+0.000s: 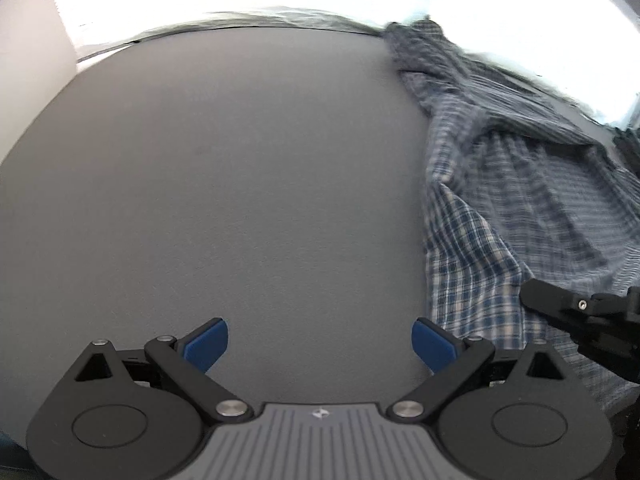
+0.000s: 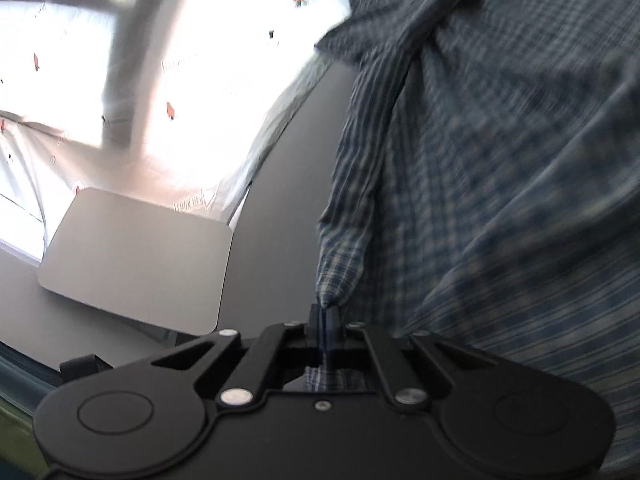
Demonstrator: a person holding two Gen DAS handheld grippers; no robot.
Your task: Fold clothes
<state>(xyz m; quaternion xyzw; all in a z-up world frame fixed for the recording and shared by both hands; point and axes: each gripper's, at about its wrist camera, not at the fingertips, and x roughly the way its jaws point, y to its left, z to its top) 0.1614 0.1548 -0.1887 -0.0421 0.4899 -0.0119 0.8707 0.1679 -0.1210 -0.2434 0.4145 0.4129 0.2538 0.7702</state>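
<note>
We see the grey tabletop (image 1: pixel 224 184) spread ahead of our left gripper (image 1: pixel 320 344), whose blue pads stand wide apart, grasping nothing. The plaid shirt (image 1: pixel 520 208) lies rumpled off to that gripper's right, its length running away from us. Our right gripper (image 2: pixel 323 314) is clenched on a pinch of the shirt's edge, so it is plainly nearer; the left must reach rightward for a second hold.

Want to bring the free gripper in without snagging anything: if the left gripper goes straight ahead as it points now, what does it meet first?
Probably only the bare gray table. The left gripper is open, and the plaid shirt lies off to its right, outside that line. Depth is hard to judge.
</note>
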